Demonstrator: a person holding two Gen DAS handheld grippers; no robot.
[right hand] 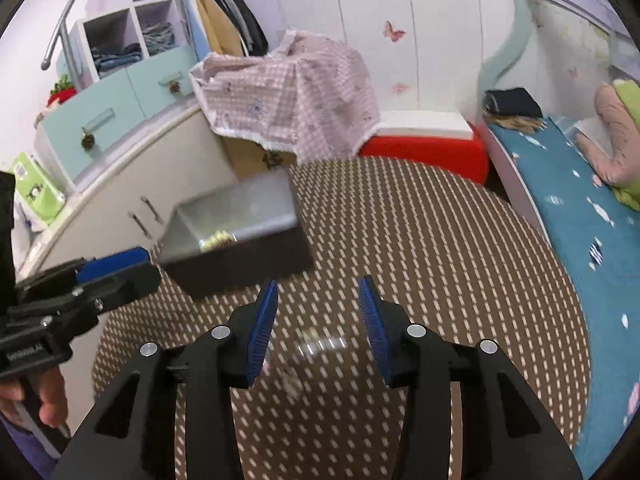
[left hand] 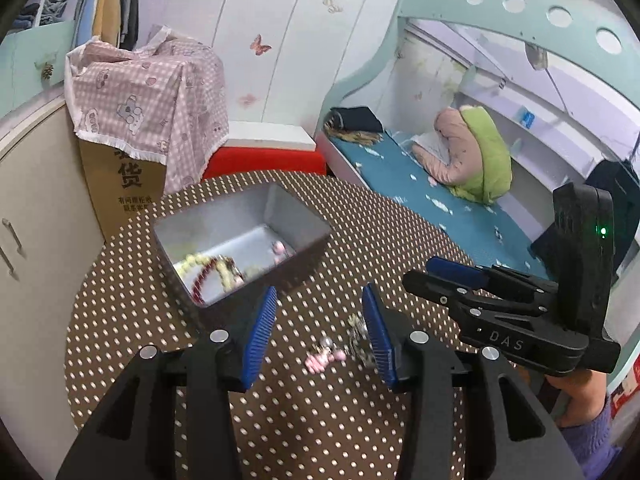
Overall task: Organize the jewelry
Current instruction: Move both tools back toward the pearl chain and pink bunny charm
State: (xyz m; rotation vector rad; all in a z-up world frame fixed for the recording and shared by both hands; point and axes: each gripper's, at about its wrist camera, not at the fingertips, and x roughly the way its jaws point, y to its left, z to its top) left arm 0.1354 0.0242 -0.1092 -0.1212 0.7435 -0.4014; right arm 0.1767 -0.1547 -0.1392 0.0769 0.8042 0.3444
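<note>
The job looks partly done. The open metal box [left hand: 240,240] sits on the brown dotted table [left hand: 400,240], towards its far left, and already holds several pieces: a cream bead bracelet [left hand: 192,264], a dark red bead bracelet [left hand: 202,280] lying against it, and a small pink piece [left hand: 279,247] near the box's far inner wall. From the right wrist view the box [right hand: 236,236] is blurred and only a bit of pale beading [right hand: 216,240] shows over its rim.

At least 2 pieces are left out on the table, nearer than the box. In the left wrist view a pink charm piece [left hand: 324,358] with a pale round bead lies between the fingers of the left gripper [left hand: 320,336], and a darker, metallic-looking ornament [left hand: 358,340] lies just beside it to the right, close to the right-hand blue pad. Both are smeared by motion, so their exact kind cannot be told. The right wrist view shows a pale, streaked item [right hand: 316,346] on the cloth, too blurred to name.

The left gripper stands part open with nothing clamped; the loose pieces lie on the cloth below its gap. The right gripper [right hand: 318,328] is likewise part open and empty. My judgement: the remaining loose pieces need carrying into the box.
</note>
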